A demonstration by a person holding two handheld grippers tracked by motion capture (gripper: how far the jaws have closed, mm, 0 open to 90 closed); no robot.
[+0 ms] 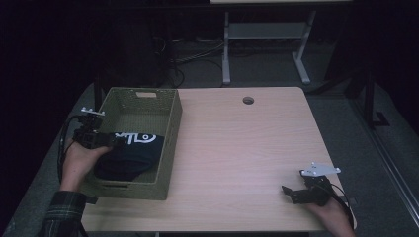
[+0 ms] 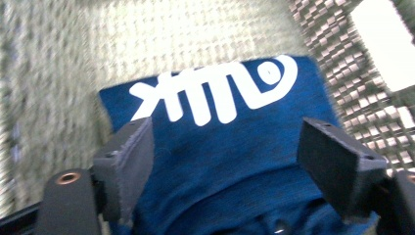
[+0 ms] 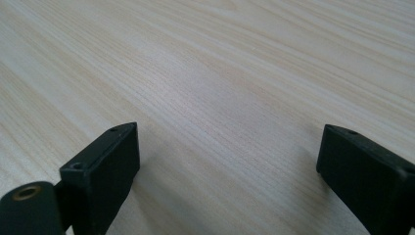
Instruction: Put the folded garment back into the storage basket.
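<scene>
A plaid sleeve (image 1: 62,210) enters at the near left corner of the high view, its hand wrapped around the left gripper (image 1: 120,142), which reaches over the left wall of an olive woven basket (image 1: 170,133). The basket stands on the left part of a light wooden table (image 1: 237,148), its near end close to the table's near edge. Inside, in the near half of the basket, lies a folded navy garment (image 1: 131,157) with a white printed logo (image 1: 137,138) facing up. In the left gripper view the black jaws stand wide apart above the blue cloth (image 2: 230,161), one to each side of it, with the white lettering (image 2: 220,90) just beyond them and the basket's woven floor (image 2: 98,44) and wall past that; the pads do not press on the fabric, though whether the left one brushes it cannot be told through the blur. At the near right, the right gripper (image 1: 289,193) sits low over the bare tabletop in the person's other hand, a grey three-cornered plate (image 1: 318,170) on its top and a cable trailing off to the right. Its jaws point left and, in the right gripper view, are spread wide over plain wood grain (image 3: 220,98) with nothing between them. A round cable hole (image 1: 248,100) marks the table's far edge, and a white desk frame (image 1: 267,34) stands on the dim floor beyond
</scene>
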